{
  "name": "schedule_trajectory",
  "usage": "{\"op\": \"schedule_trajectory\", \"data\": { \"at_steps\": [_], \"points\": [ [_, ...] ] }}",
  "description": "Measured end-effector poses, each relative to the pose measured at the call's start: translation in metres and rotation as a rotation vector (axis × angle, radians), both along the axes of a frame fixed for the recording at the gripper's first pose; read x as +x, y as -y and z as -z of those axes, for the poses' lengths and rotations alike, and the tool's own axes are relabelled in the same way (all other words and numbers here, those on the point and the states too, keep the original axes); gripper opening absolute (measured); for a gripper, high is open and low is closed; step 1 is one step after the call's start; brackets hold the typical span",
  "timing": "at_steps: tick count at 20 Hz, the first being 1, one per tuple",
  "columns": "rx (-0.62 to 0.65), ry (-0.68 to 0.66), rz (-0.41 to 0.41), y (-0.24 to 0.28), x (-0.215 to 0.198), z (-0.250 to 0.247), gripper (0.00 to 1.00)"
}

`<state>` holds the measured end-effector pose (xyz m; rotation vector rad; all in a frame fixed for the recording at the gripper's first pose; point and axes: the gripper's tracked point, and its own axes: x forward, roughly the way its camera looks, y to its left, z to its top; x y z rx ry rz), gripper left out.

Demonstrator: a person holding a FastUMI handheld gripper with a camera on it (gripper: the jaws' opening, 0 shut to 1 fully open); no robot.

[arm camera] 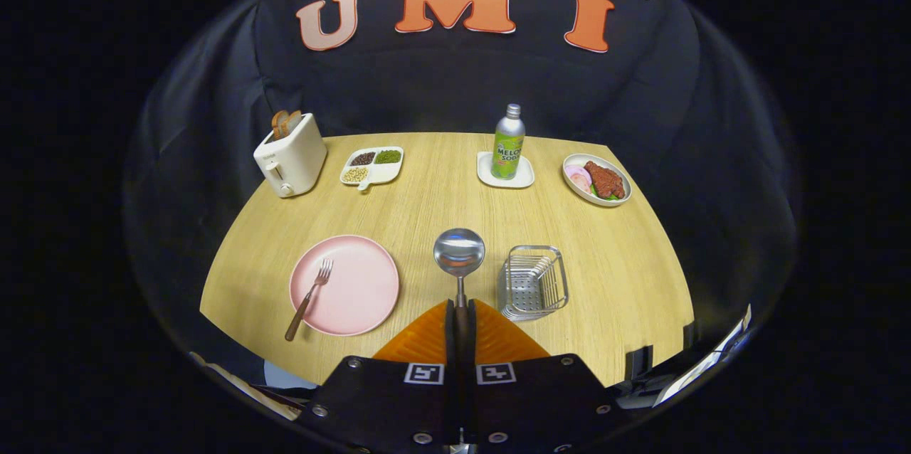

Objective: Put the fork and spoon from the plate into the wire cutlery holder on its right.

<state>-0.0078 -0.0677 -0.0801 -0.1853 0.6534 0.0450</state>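
Observation:
My gripper (pixel 460 308) is shut on the spoon's handle, both orange fingers (pixel 427 336) pressed against it. The spoon (pixel 459 253) sticks out ahead of the fingers, its shiny bowl held in the air between the pink plate and the wire holder. The pink plate (pixel 356 290) lies ahead and to the left of the fingers. A fork (pixel 309 297) with a brown handle rests on the plate's left side, handle hanging over the near rim. The wire cutlery holder (pixel 534 282) stands just right of the fingers, with nothing inside it.
Along the wooden table's far side stand a white toaster (pixel 290 155) with bread, a divided dish (pixel 371 165) of beans, a soda bottle (pixel 508 142) on a white coaster, and a plate of meat (pixel 596 179). The table's near edge (pixel 242 340) runs close below the plate.

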Motion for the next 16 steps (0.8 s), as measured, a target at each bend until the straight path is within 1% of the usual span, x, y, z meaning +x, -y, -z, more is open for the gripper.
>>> {"op": "schedule_trajectory", "data": {
  "at_steps": [7,10,13,16],
  "points": [
    [-0.048,-0.065,0.065,0.045,0.009,-0.002,0.02],
    [-0.048,-0.128,0.093,0.060,0.014,0.010,0.02],
    [-0.074,-0.200,0.100,0.071,0.021,0.026,0.03],
    [-0.070,-0.265,0.105,0.071,0.029,0.039,0.03]
  ]
}}
